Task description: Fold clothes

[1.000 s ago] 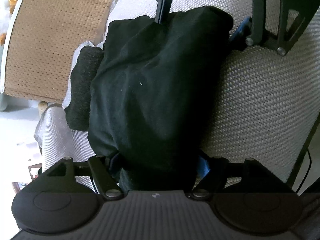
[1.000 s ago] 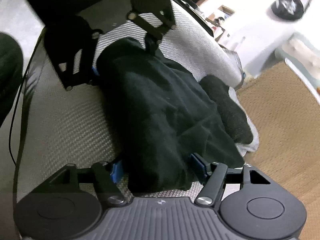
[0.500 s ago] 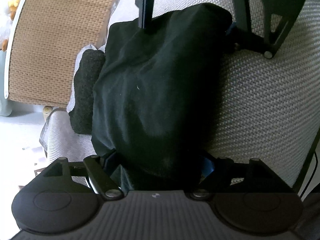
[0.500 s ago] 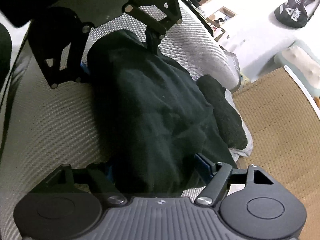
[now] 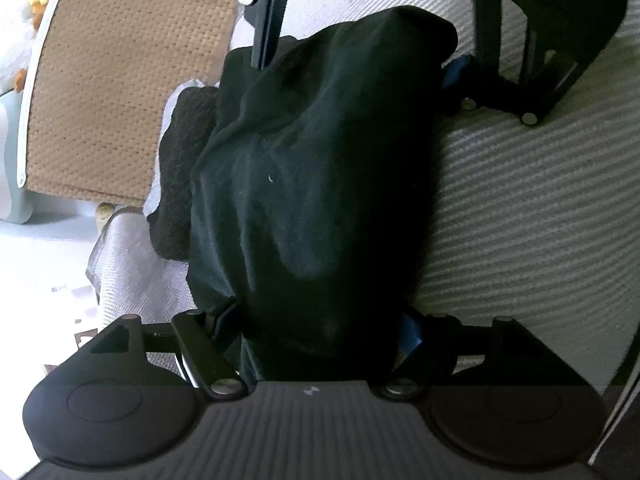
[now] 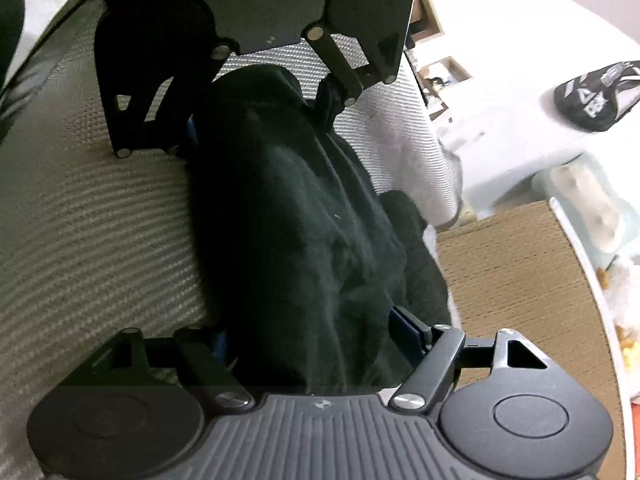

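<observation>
A black garment (image 5: pixel 312 184) lies folded into a thick bundle on a grey woven cushion (image 5: pixel 520 208). My left gripper (image 5: pixel 316 316) straddles its near end, and the cloth fills the whole gap between the blue pads. My right gripper (image 5: pixel 360 60) straddles the far end in the same way. In the right wrist view the same garment (image 6: pixel 288 220) runs from my right gripper (image 6: pixel 312 332) up to my left gripper (image 6: pixel 260 112). Both stand wide, with their pads against the sides of the bundle.
A dark knitted piece (image 5: pixel 180 168) lies on white cloth beside the bundle, near the cushion's edge. Past that edge a brown woven mat (image 5: pixel 112 92) covers the floor. A black bag with white lettering (image 6: pixel 592 96) sits on a white surface beyond.
The two grippers have come closer together, so the bundle between them looks shorter and thicker. The right gripper has rolled and dropped a little, and its jaws stand slightly wider.
</observation>
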The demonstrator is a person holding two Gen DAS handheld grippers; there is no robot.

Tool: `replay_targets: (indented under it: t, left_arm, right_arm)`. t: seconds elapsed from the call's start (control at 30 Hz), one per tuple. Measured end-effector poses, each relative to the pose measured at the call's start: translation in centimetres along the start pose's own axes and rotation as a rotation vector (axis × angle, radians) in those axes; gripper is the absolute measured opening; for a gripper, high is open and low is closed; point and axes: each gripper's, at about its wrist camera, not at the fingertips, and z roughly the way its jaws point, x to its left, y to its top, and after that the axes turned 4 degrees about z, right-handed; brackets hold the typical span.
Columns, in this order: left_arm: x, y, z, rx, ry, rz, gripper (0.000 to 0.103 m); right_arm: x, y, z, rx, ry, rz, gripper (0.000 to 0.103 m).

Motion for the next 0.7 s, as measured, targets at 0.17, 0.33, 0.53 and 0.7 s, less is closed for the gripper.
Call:
replay_targets:
  t: [0.17, 0.33, 0.53, 0.7]
  left_arm:
    - [0.2, 0.0, 0.3, 0.0, 0.009, -0.005, 0.077]
    - [0.6, -0.1, 0.3, -0.005, 0.019, -0.042, 0.072]
    - [1.1, 0.2, 0.4, 0.004, 0.014, -0.073, 0.066]
    - [1.5, 0.2, 0.5, 0.008, 0.007, -0.09, 0.066]
  right_arm:
    - [0.6, 0.2, 0.1, -0.01, -0.05, 0.001, 0.077]
    - [0.2, 0.4, 0.6, -0.006, -0.039, 0.007, 0.078]
    - [-0.1, 0.9, 1.1, 0.029, 0.004, 0.015, 0.077]
    - [-0.8, 0.9, 2.0, 0.024, 0.045, 0.032, 0.078]
